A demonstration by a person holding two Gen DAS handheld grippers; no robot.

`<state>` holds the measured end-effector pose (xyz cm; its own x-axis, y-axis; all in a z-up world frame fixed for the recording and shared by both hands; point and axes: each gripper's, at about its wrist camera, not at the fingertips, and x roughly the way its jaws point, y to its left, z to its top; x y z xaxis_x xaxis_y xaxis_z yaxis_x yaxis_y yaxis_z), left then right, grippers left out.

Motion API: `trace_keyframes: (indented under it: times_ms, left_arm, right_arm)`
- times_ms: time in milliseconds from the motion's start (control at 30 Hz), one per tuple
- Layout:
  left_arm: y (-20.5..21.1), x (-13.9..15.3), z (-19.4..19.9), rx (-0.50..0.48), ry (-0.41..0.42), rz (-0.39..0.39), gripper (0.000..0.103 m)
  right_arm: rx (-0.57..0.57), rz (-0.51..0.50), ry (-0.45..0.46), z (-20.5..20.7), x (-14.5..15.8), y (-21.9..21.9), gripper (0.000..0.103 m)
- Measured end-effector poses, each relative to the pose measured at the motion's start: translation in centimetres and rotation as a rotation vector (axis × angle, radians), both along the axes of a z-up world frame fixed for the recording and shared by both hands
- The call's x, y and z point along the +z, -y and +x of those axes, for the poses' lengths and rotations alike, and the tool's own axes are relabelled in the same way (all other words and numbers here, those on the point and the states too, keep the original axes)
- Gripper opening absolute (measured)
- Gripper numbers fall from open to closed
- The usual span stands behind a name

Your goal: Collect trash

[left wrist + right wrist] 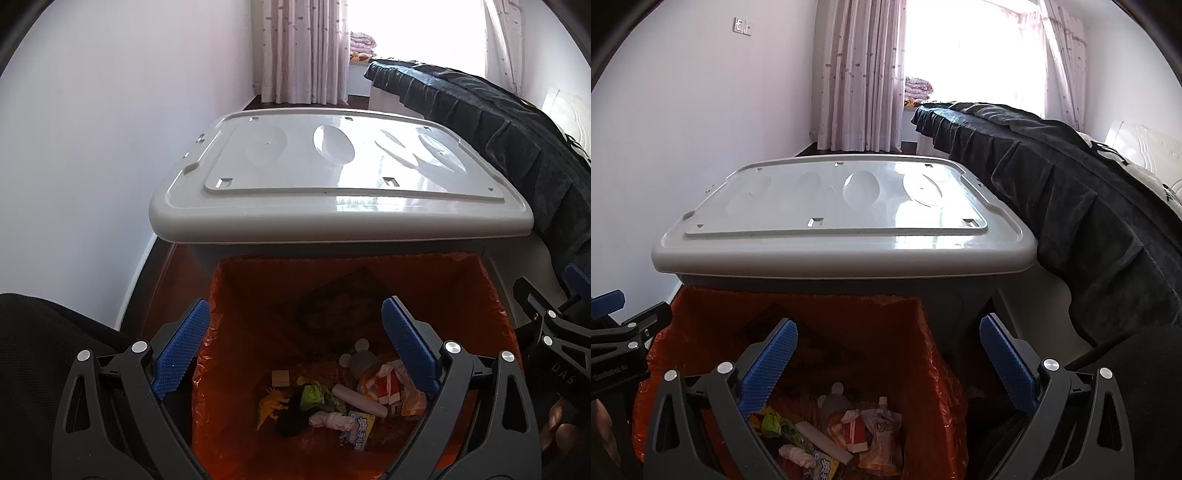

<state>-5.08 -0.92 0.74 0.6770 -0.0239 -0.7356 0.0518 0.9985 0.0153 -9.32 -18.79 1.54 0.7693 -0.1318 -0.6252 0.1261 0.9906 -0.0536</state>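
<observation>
1. the left claw [295, 354] hangs with jaws spread wide and empty over an orange-lined bin [491, 295].
2. the right claw [886, 365] is likewise agape, holding nothing, above the same bin.
3. trash [332, 398] lies at the bin's bottom: wrappers, a white tube, a yellow toy dinosaur [273, 404].
4. a grey lidded box [332, 177] stands just behind, beside a dark-covered bed [517, 147].
</observation>
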Motion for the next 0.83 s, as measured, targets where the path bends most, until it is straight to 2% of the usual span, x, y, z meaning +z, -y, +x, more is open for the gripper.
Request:
trace_keyframes:
  times_ms: [300, 367, 567, 700, 833]
  left_arm:
    - [-0.6, -0.5, 0.4, 0.026, -0.039, -0.015, 0.094]
    - [-0.5, -0.5, 0.3, 0.017, -0.033, -0.018, 0.094]
    - [0.6, -0.2, -0.3, -0.016, 0.015, 0.037, 0.094]
    - [0.3, -0.4, -0.1, -0.034, -0.008, -0.005, 0.094]
    - [0.4, -0.7, 0.0, -0.03, -0.022, 0.004, 0.094]
  right_arm:
    - [-0.008, 0.007, -0.008, 0.1, -0.1, 0.0, 0.098]
    - [-0.009, 0.007, -0.012, 0.2, -0.1, 0.0, 0.098]
    - [-0.017, 0.011, -0.026, 0.4, -0.4, 0.1, 0.098]
    - [-0.036, 0.02, -0.039, 0.6, -0.6, 0.4, 0.098]
    - [-0.045, 0.029, -0.043, 0.6, -0.7, 0.6, 0.098]
